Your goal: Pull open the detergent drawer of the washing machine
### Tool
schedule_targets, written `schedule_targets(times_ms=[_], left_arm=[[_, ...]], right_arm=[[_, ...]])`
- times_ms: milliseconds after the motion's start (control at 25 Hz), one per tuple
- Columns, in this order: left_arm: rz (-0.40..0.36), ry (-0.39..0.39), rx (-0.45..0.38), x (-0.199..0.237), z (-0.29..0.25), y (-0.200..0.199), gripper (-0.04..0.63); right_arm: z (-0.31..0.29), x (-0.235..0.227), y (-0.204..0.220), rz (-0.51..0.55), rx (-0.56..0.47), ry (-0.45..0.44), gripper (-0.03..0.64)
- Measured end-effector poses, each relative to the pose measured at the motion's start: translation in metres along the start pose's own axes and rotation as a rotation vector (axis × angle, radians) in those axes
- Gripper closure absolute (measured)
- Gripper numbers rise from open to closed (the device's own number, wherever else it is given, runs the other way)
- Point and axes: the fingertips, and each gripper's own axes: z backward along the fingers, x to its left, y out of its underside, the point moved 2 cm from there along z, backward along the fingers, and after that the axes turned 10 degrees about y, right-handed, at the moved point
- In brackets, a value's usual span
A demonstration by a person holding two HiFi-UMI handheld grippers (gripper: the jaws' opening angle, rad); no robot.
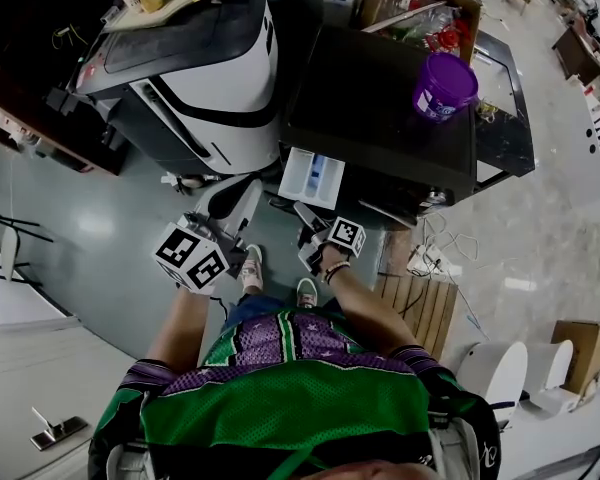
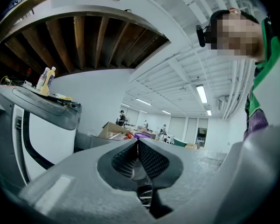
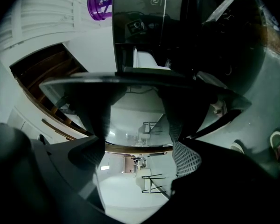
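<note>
The black washing machine stands ahead of me, and its white detergent drawer sticks out from the front at the left, with blue inside. My right gripper hangs just below the drawer, jaws open and empty. In the right gripper view the drawer lies just beyond the right gripper, apart from it. My left gripper is to the left of the drawer, away from the machine. Its ribbed pads meet in the left gripper view, so the left gripper is shut on nothing.
A purple container stands on the machine's top. A white-and-black appliance stands close on the left. A cardboard box is behind the machine. A wooden pallet and cables lie on the floor at the right. The person's shoes are below the grippers.
</note>
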Motion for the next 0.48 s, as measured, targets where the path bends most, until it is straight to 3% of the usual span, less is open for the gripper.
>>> schedule_targets(times_ms=[200, 480], left_arm=[[-0.009, -0.002, -0.001, -0.002, -0.002, -0.001, 0.578], [-0.023, 0.0, -0.004, -0.006, -0.007, -0.005, 0.577]], right_arm=[[-0.001, -0.002, -0.001, 0.012, 0.019, 0.008, 0.166], [0.007, 0.003, 0.011, 0.152, 0.102, 0.046, 0.164]])
